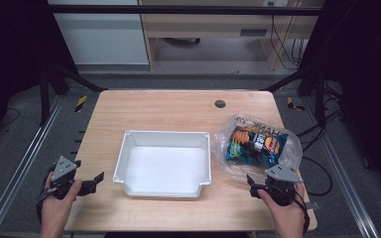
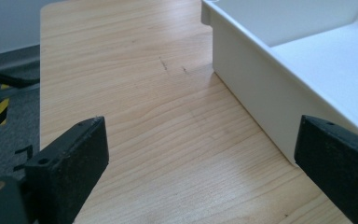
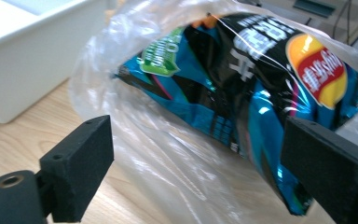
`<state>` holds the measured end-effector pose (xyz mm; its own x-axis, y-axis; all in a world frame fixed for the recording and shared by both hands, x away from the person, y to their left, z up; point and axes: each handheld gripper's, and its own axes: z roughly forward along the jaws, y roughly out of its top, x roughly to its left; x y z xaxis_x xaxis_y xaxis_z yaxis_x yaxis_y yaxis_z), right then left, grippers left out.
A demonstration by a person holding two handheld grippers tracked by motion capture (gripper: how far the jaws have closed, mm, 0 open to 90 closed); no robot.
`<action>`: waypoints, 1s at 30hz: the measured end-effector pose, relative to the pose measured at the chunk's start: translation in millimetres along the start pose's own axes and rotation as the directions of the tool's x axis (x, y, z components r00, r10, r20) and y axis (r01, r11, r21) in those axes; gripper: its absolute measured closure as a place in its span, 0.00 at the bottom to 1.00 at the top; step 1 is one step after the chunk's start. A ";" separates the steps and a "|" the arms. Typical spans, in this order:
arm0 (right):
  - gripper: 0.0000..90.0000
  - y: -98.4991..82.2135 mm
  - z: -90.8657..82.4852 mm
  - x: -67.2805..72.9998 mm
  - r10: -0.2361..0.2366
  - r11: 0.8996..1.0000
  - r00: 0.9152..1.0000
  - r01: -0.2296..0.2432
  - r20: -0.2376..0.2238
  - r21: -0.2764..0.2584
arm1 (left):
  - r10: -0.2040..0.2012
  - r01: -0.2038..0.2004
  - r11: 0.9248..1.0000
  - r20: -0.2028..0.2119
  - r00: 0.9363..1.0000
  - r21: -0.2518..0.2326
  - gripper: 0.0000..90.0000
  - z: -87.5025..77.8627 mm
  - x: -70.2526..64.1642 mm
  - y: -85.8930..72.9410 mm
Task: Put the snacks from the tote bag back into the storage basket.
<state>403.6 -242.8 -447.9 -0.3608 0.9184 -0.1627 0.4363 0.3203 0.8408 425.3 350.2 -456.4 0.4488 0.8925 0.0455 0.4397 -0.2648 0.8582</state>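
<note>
right gripper: jaws wide apart, nothing pinched, at near edge of clear plastic bag | left gripper: open, idle beside white tray | chip packet: inside bag, on table, right of tray | risk: jaws may catch film alone, packet slips out | unclear: bag's mouth, far print

White tray mid-table; wooden table, dark grommet
</note>
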 end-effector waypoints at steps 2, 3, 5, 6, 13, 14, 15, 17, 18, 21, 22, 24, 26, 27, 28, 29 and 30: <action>0.11 -0.9 0.3 -2.0 0.015 1.000 1.000 -0.015 0.005 0.004 | -0.003 0.003 1.000 -0.008 1.000 0.000 0.02 0.6 0.3 -0.1; 0.10 -1.4 0.2 -3.0 0.020 1.000 1.000 -0.020 0.006 0.005 | -0.008 0.008 1.000 -0.011 1.000 -0.001 0.02 0.8 0.4 -0.2; 0.10 -1.5 -0.7 -3.8 0.019 1.000 1.000 -0.019 0.014 0.002 | -0.010 0.010 1.000 -0.017 1.000 -0.003 0.02 0.3 0.8 -0.2; 0.10 -1.5 -1.0 -3.8 0.019 1.000 1.000 -0.019 0.016 0.000 | -0.014 0.014 1.000 -0.021 1.000 -0.005 0.02 -0.1 0.9 -0.2; 0.08 -0.5 -3.4 -3.9 0.001 1.000 0.999 -0.001 0.050 0.007 | -0.028 0.028 1.000 -0.039 0.999 -0.009 0.02 -2.4 3.2 -2.2; 0.08 -0.2 -3.9 -4.0 -0.001 1.000 0.998 0.001 0.055 0.006 | -0.032 0.032 0.999 -0.041 0.999 -0.011 0.02 -2.4 3.5 -2.3; 0.08 0.0 -4.5 -4.0 -0.004 1.000 0.998 0.004 0.065 0.004 | -0.035 0.035 0.999 -0.043 0.998 -0.014 0.02 -2.4 3.7 -2.4; 0.06 0.4 -5.5 -4.2 -0.014 1.000 0.997 0.013 0.080 0.009 | -0.043 0.042 0.999 -0.040 0.998 -0.015 0.03 -2.2 3.8 -3.1; 0.06 0.6 -6.3 -3.6 -0.030 0.999 0.995 0.029 0.099 0.014 | -0.042 0.041 0.999 -0.039 0.998 -0.014 0.03 -2.1 4.3 -3.7; 0.06 2.0 -11.4 -2.2 -0.052 0.999 0.991 0.052 0.120 0.008 | -0.051 0.051 0.999 -0.031 0.998 -0.010 0.03 -1.6 4.7 -5.6; 0.06 2.4 -12.1 -2.7 -0.051 0.999 0.991 0.051 0.121 0.010 | -0.052 0.052 0.999 -0.030 0.998 -0.009 0.03 -1.5 4.9 -5.6; 0.06 4.3 -12.3 -3.8 -0.046 0.999 0.992 0.046 0.119 0.009 | -0.056 0.056 0.998 -0.028 0.998 -0.019 0.03 -1.5 5.2 -4.6; 0.06 7.7 -13.0 -6.5 -0.041 0.999 0.993 0.041 0.115 0.007 | -0.055 0.055 0.998 -0.028 0.998 -0.023 0.03 -0.8 4.9 -3.7; 0.06 10.0 -13.3 -8.4 -0.042 0.999 0.993 0.041 0.108 0.007 | -0.057 0.056 0.998 -0.026 0.998 -0.022 0.03 0.0 4.6 -3.7; 0.06 12.6 -13.6 -10.8 -0.050 0.999 0.993 0.049 0.104 0.012 | -0.055 0.055 0.998 -0.025 0.998 -0.019 0.03 0.7 4.4 -3.9; 0.07 15.5 -13.8 -13.1 -0.052 0.999 0.994 0.051 0.099 0.015 | -0.051 0.051 0.999 -0.027 0.998 -0.016 0.03 1.0 4.3 -4.2; 0.07 18.5 -13.9 -15.9 -0.060 0.998 0.994 0.059 0.088 0.019 | -0.050 0.050 0.999 -0.028 0.998 -0.014 0.03 1.1 4.0 -4.5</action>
<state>406.0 -254.7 -422.5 -0.3123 0.9143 -0.2580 0.4297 0.3782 0.8199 426.1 354.5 -460.6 0.4042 0.9145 0.0164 0.4506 -0.2147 0.8665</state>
